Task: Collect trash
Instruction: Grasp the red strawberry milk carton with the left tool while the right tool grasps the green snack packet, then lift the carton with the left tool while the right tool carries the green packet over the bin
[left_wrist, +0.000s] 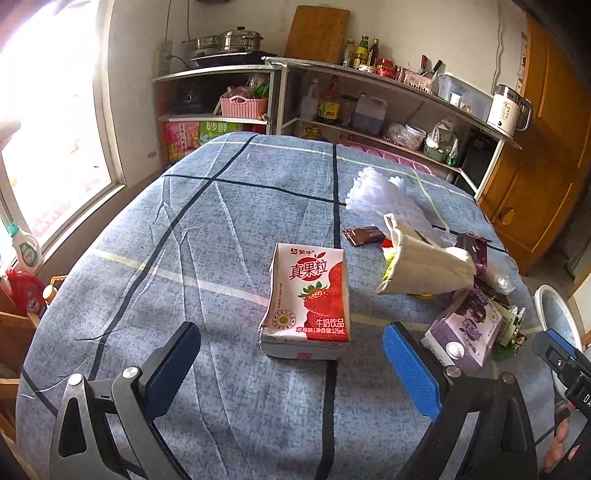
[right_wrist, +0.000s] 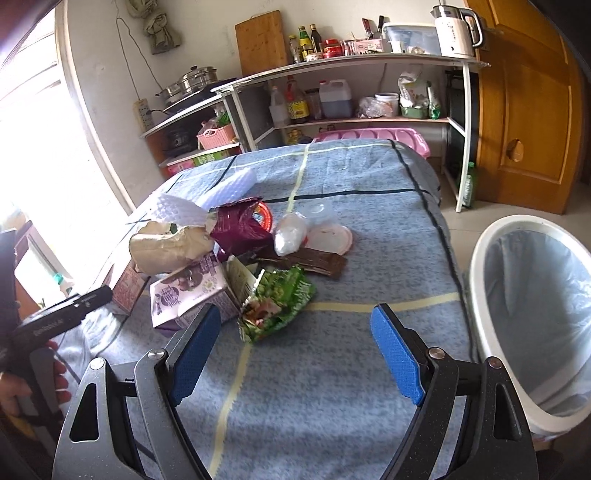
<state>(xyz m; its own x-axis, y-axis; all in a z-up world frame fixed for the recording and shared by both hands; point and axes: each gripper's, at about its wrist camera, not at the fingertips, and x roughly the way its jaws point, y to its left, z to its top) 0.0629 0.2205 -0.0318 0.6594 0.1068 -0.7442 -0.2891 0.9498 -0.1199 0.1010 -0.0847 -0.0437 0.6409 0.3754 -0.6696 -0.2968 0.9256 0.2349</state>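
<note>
My left gripper (left_wrist: 291, 354) is spread wide and grasps nothing; the strawberry milk carton (left_wrist: 306, 301) lies flat on the blue checked bench (left_wrist: 207, 236) at centre frame, just beyond the blue pads. My right gripper (right_wrist: 295, 332) is likewise released and bare, with the green wrapper (right_wrist: 275, 301) just ahead of its left pad and the purple carton (right_wrist: 192, 295) touching that wrapper. More litter is heaped behind them at centre frame. The white bin (right_wrist: 532, 325), lined with a bag, stands at the right edge, beside the bench
</note>
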